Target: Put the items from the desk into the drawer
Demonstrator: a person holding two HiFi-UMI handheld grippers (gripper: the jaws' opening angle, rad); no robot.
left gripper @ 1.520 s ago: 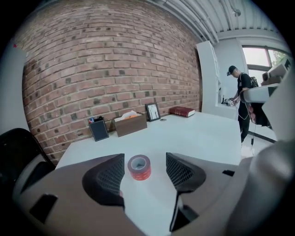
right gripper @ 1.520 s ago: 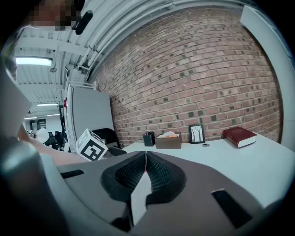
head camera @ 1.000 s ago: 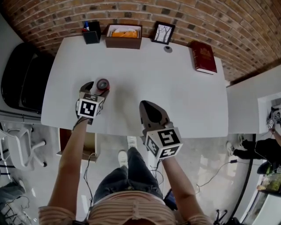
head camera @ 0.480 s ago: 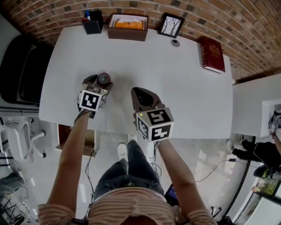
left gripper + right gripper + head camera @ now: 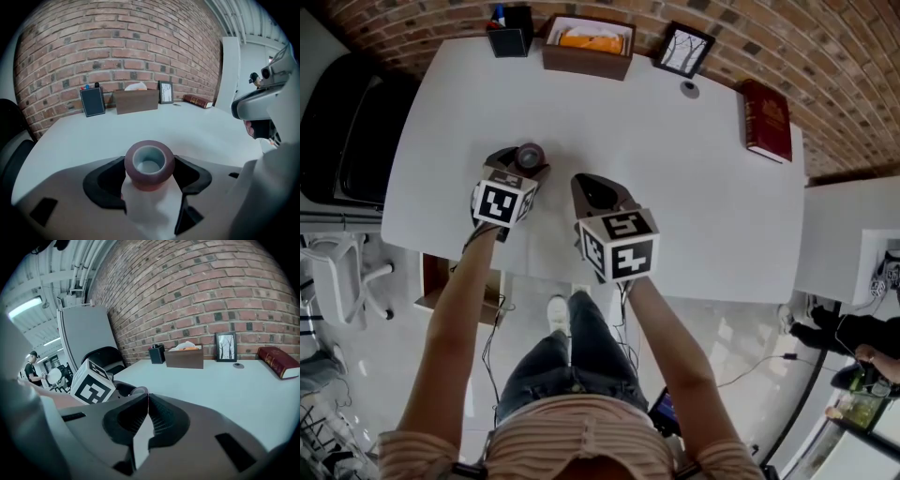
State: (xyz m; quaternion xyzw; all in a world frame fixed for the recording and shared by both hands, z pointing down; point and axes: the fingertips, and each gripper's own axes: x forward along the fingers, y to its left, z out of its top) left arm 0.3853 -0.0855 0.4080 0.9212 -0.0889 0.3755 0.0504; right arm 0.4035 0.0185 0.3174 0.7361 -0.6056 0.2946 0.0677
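Tape roll (image 5: 149, 164), brown with a pale core: clamped between the jaws of the left claw (image 5: 523, 161), over the near left part of the white table (image 5: 694, 197). Right claw (image 5: 146, 397): jaws pressed together, nothing held, just beside the left claw. Far edge: pen holder (image 5: 511, 17), tissue box (image 5: 588, 44), picture frame (image 5: 684, 50). Right side: red book (image 5: 767, 120).

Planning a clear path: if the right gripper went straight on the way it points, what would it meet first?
The right gripper has bare desk ahead, then probably the brown box at the back edge; depth is unclear.
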